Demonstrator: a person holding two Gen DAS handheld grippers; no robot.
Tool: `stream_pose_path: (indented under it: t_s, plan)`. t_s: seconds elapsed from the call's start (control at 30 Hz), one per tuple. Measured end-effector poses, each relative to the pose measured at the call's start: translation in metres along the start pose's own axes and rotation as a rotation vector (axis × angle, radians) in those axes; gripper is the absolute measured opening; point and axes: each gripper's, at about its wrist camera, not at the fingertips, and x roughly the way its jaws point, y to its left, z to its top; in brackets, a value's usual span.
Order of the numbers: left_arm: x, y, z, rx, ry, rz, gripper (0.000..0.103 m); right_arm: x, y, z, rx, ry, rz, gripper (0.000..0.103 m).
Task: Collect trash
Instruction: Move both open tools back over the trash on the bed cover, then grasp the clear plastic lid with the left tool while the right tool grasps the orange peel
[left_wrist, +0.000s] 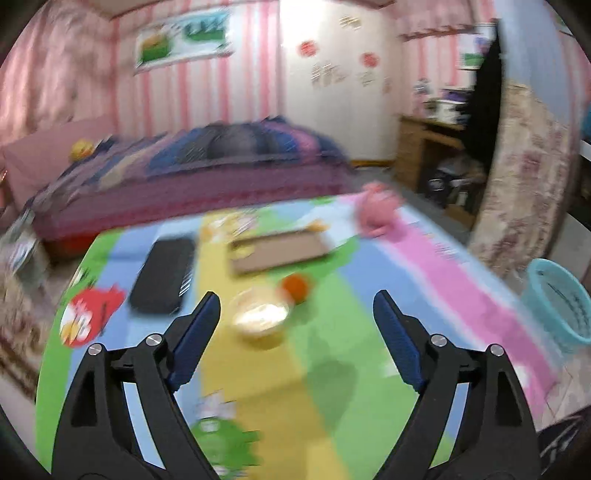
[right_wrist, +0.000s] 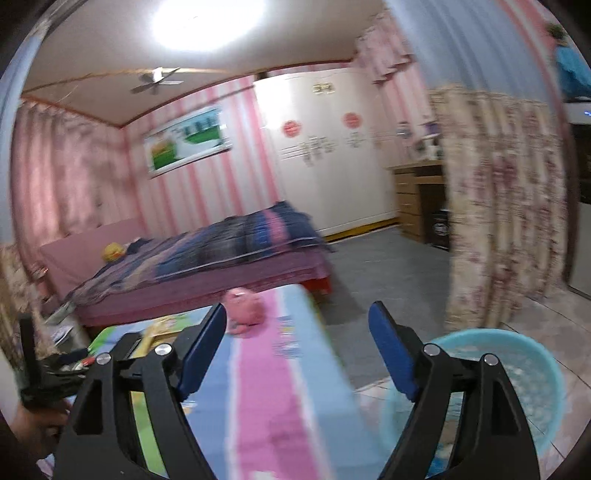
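In the left wrist view, my left gripper (left_wrist: 296, 299) is open and empty above a striped, colourful table (left_wrist: 332, 369). Just ahead of it sit a crumpled clear wrapper or cup (left_wrist: 260, 315) and an orange piece (left_wrist: 295, 288). A flat brown cardboard piece (left_wrist: 280, 251) lies farther back with yellowish scraps (left_wrist: 229, 223) near it. A light blue basket (left_wrist: 561, 302) stands off the table's right edge. My right gripper (right_wrist: 297, 314) is open and empty over the table's right edge (right_wrist: 258, 387), above the basket (right_wrist: 517, 376). The view is blurred.
A black keyboard (left_wrist: 162, 277) lies at the table's left. A pink plush toy (left_wrist: 376, 208) (right_wrist: 243, 308) sits at the far end. Beyond are a bed (left_wrist: 192, 177), a white wardrobe (right_wrist: 325, 155), a wooden desk (left_wrist: 428, 155) and a floral curtain (right_wrist: 502, 206).
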Motion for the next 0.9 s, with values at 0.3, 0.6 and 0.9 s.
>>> stream_pose_path:
  t_s: [0.3,0.6,0.9]
  plan:
    - [0.064,0.032,-0.011,-0.048,0.108,0.048,0.090,0.042,0.071,-0.033,-0.033,0.097,0.093,0.079]
    - [0.110,0.021,-0.002,-0.016,0.192,0.064,0.085,0.077,0.086,-0.054,-0.083,0.217,0.095,0.079]
    - [0.096,0.042,-0.001,-0.079,0.206,-0.004,0.060,0.147,0.141,-0.070,-0.134,0.356,0.177,0.079]
